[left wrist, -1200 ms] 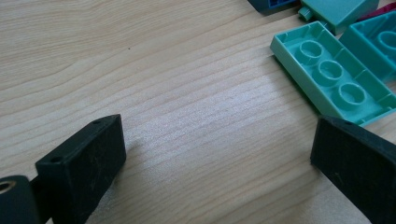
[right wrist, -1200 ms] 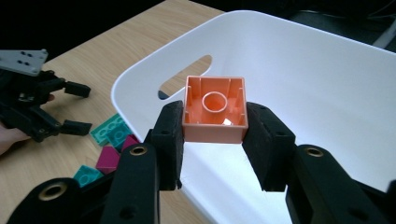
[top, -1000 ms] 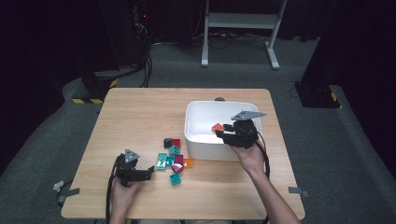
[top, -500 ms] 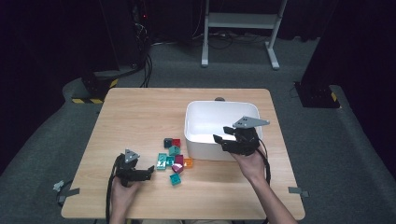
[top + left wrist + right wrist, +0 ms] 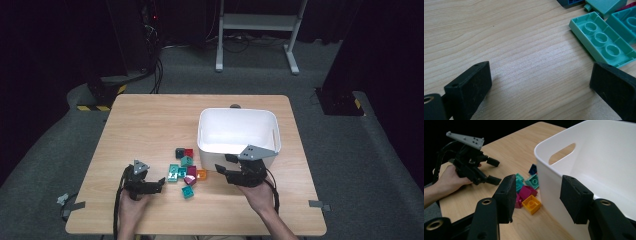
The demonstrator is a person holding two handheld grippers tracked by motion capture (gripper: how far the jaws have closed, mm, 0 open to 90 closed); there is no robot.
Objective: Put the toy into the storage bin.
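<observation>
Orange hard-plastic square brick [image 5: 531, 204] sits lower centre in the right gripper view, just beside the white plastic tub [image 5: 599, 160]. Probably light, stiff, bit slick; pinch its flat sides. Right gripper [image 5: 537, 195] and left gripper [image 5: 541, 82] both gape empty.

Your two grippers are black all over. The left gripper [image 5: 161, 182] has thick, blocky jaws with flat matte faces, each with a small screw hole near its top corner. Behind the jaws sits a grey three-cornered plate dotted with small holes, and a black cable trails back from the body. Your right gripper [image 5: 221, 169] matches it: brass-ringed holes in the arms below the jaws. Your forearms are bare, no sleeves.
</observation>
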